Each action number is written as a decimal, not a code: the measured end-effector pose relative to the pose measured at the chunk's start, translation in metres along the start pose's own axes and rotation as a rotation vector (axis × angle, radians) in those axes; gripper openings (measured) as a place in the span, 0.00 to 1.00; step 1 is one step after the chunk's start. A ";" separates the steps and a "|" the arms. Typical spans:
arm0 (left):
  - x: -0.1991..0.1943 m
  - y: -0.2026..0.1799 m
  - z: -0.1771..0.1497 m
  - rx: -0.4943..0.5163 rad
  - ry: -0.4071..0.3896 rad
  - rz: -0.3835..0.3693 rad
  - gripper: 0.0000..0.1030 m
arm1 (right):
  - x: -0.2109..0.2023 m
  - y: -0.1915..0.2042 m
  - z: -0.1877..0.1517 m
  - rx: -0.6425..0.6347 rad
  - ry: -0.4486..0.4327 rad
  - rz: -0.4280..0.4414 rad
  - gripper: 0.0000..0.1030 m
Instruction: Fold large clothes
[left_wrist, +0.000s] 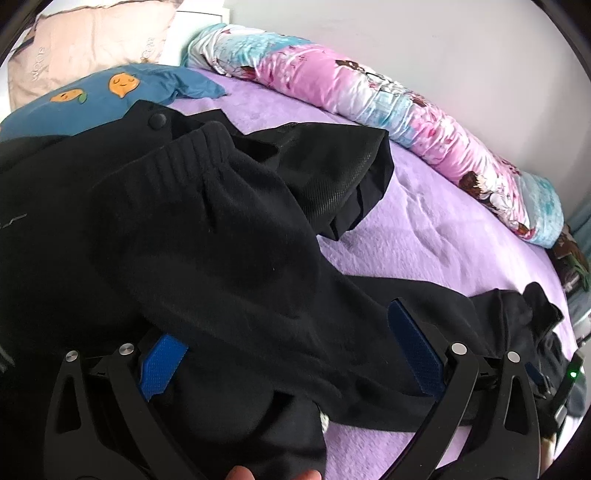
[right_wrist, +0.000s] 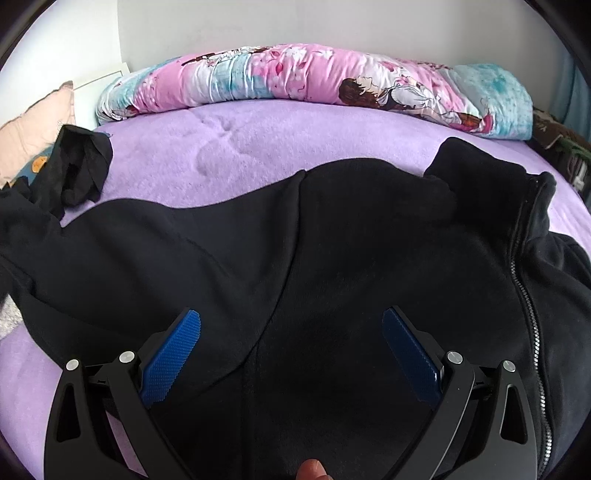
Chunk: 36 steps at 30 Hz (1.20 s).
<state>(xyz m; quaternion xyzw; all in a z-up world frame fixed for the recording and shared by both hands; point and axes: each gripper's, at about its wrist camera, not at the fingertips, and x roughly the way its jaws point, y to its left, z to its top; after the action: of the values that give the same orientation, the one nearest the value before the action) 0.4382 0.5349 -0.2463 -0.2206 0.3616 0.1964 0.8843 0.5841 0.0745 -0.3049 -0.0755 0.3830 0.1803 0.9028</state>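
Through the left wrist camera, the left gripper (left_wrist: 295, 343) stands wide apart, its blue textured pads (left_wrist: 415, 347) spread to either side of a black fleece sleeve with a ribbed cuff (left_wrist: 229, 236) that drapes between them; nothing is pinched. The sleeve belongs to the black zip-front fleece jacket (right_wrist: 332, 240), which lies spread on the lilac plush bed cover (left_wrist: 424, 206). To fold well, I judge this gripper should close on the sleeve near the cuff (left_wrist: 192, 155) and carry it across the body, keeping the cloth flat. Just behind sits a second black mesh-textured garment (left_wrist: 332, 166), so the lift should not snag it. Through the right wrist camera, the right gripper (right_wrist: 291, 343) also gapes, hovering over the jacket's body, with the metal zipper (right_wrist: 524, 288) to its right. Bare cover lies beyond the jacket up to the pink-and-blue printed rolled quilt (right_wrist: 295, 77), giving fair room for smoothing.
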 end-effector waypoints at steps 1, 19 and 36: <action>0.002 0.000 0.001 0.007 0.000 -0.003 0.95 | 0.002 0.001 -0.001 -0.003 -0.002 -0.003 0.94; 0.020 0.008 0.016 -0.061 0.005 -0.059 0.90 | 0.037 -0.012 0.011 0.072 0.056 -0.037 0.94; 0.000 -0.001 0.017 -0.039 -0.011 -0.083 0.07 | 0.042 -0.007 0.012 0.035 0.105 -0.020 0.95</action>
<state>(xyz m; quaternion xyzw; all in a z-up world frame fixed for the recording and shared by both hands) 0.4479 0.5432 -0.2356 -0.2514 0.3433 0.1675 0.8893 0.6219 0.0829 -0.3266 -0.0731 0.4322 0.1601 0.8844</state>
